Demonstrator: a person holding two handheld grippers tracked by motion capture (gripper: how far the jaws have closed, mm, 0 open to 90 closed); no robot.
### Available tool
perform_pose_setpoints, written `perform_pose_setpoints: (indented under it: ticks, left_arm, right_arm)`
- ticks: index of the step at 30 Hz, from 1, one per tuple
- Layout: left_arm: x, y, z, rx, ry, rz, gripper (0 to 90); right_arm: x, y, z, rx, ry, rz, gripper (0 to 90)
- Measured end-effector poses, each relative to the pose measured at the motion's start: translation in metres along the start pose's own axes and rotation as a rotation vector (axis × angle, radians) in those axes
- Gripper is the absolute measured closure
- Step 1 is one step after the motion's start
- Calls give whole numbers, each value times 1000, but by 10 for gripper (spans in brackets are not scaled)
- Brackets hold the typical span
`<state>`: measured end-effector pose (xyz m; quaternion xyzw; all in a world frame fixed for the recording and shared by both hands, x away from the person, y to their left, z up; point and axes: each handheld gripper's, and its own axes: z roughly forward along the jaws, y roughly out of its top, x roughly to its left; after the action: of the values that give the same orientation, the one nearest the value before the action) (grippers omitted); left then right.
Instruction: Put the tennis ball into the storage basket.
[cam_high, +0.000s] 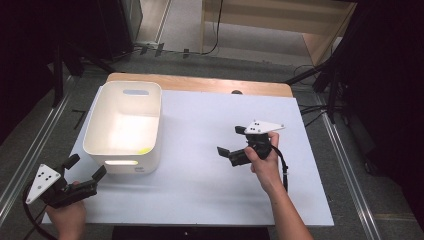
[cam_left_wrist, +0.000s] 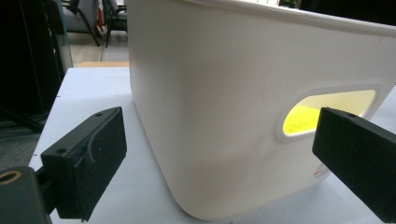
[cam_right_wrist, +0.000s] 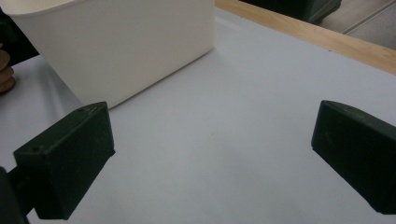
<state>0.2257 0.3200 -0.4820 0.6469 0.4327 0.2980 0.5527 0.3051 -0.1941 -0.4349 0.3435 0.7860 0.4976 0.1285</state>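
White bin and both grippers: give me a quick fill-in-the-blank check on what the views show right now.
1. The white bin stands on the ____ half of the table.
2. The left gripper has its jaws ____ and points at the bin.
3. Through the bin's handle slot something ____ in colour shows.
4. The right gripper holds ____ between its jaws.

Missing words: left; open; yellow; nothing

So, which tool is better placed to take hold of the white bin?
Probably the left tool: it is open at the white bin, facing its handle slot. The right tool, also open, is farther away over bare table.
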Motion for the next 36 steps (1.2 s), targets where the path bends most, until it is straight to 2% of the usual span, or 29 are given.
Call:
perform_pose_setpoints:
  ticks: [16, 36]
  left_arm:
    - [-1, 0, 0, 3, 3, 2, 29]
    - [-2, 0, 1, 9, 14, 15, 28]
  right_arm:
    - [-13, -30, -25, -36, -44, 44, 0]
    - [-25, -64, -53, -48, -86, 99, 0]
